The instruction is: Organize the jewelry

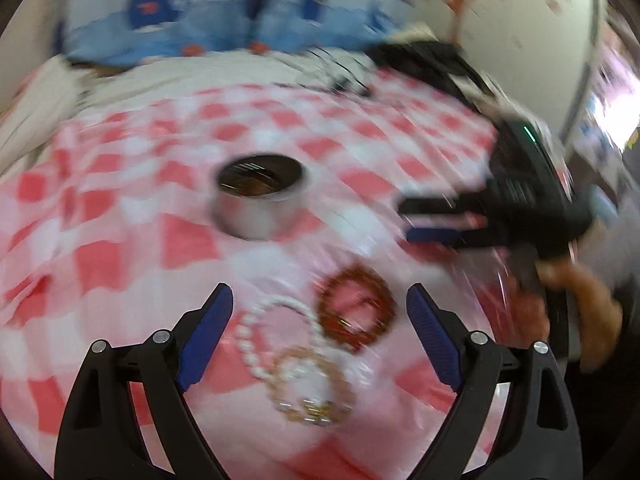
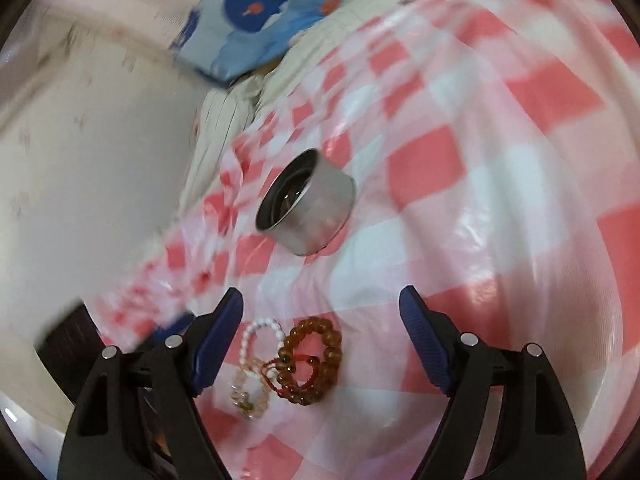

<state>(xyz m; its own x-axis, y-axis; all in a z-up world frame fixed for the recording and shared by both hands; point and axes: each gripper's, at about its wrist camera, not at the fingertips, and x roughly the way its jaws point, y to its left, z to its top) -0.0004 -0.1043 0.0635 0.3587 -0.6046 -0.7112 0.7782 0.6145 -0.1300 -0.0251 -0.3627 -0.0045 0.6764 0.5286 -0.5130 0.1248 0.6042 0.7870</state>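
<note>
Nearest my left tongs [image 1: 320,308]: three bracelets lying together on the red-and-white checked cloth [image 1: 120,248]. A white pearl bracelet [image 1: 256,332] on the left, an amber bead bracelet [image 1: 358,308] to the right, a pale crystal bracelet [image 1: 316,392] nearest, overlapping the pearls. Left tongs released, empty. My right tongs [image 2: 322,306], likewise released, hang over the same pile. Farther off stands a round metal tin [image 1: 260,200], open-topped. Blue patterned pillow [image 1: 180,20] at the far edge.
</note>
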